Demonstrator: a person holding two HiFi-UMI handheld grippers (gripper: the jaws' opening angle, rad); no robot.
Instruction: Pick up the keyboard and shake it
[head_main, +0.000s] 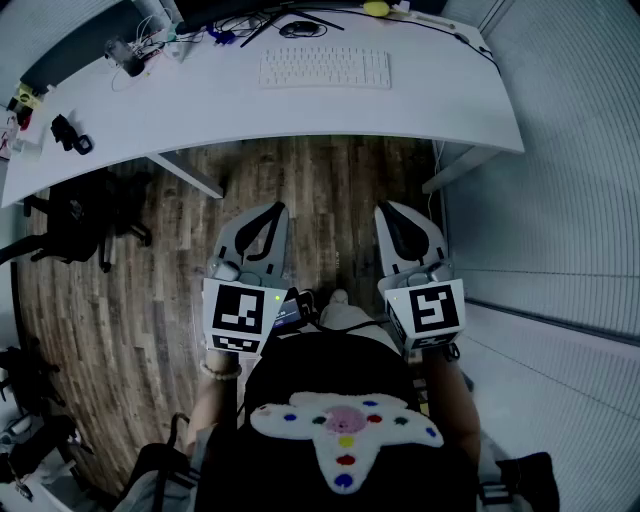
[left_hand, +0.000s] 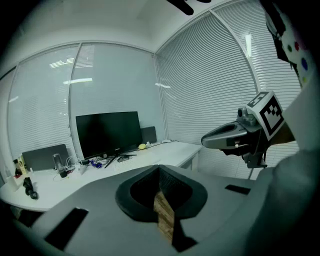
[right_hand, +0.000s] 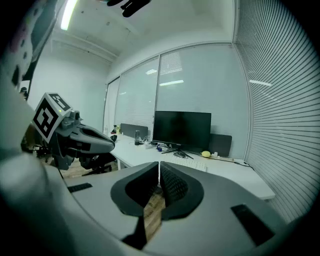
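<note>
The left claw (left_hand: 159, 167) has its jaws pressed together with nothing between them; a strip of wooden floor (left_hand: 164, 216) shows through the gap lower down. Beyond lies a white surface (left_hand: 167, 153) carrying a dark monitor (left_hand: 107, 134), a small yellow object (left_hand: 142, 146) and a tangle of cables (left_hand: 102, 161). The right claw (left_hand: 207, 140) hangs at the right, its marker cube (left_hand: 267, 112) behind, against slatted blinds (left_hand: 210, 75).

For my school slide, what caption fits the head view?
Shut left gripper and shut right gripper above the wooden floor; white keyboard untouched on the desk.
</note>
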